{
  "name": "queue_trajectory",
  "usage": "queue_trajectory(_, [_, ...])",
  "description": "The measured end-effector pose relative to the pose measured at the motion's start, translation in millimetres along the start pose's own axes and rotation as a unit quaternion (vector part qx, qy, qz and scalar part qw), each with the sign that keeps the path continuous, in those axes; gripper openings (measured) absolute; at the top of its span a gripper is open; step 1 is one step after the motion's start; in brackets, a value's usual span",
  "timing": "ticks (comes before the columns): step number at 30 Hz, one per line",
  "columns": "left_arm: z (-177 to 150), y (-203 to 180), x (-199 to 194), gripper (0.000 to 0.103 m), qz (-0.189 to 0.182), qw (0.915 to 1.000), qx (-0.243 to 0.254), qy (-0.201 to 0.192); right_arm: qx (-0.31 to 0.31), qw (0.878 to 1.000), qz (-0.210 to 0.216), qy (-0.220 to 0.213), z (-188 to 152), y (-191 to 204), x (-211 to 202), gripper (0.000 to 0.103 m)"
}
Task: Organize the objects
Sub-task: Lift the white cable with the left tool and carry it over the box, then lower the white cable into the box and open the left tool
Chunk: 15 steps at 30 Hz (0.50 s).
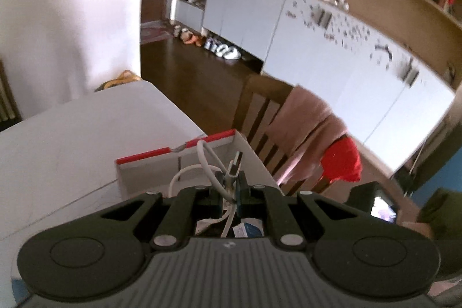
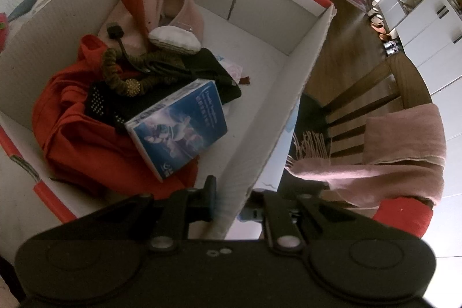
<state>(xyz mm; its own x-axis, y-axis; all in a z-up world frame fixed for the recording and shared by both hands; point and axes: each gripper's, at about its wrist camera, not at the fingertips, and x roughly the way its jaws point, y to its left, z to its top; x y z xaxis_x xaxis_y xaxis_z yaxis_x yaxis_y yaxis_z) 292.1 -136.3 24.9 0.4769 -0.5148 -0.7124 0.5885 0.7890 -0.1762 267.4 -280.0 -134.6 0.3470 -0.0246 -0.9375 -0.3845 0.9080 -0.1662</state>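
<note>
Between left fingers [image 1: 217, 186]: white cable [image 1: 208, 160].

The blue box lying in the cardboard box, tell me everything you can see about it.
The blue box is a small, flat, glossy carton with white edges, printed with a pale figure on a deep blue ground and lines of light text too small to read. It looks closed and undamaged. It lies tilted, face up, propped on the red cloth, with its upper end resting against the dark item behind. It sits inside the red-rimmed cardboard box, clear of its walls. Neither hand-held gripper touches it.
</note>
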Motion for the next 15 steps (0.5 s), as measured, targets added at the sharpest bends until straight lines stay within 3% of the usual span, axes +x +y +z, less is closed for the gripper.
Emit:
queue_trajectory(5, [-6.5,-11.1,43.8,0.007,0.007,0.9988,0.048,0.012,-0.001,1.0,0.001,-0.001,-0.2,0.3,0.4,0.012])
queue_trajectory(15, [-20.6,-12.0,112.0,0.007,0.01,0.9968,0.049,0.062,0.002,1.0,0.003,-0.001,0.2,-0.5,0.6,0.012])
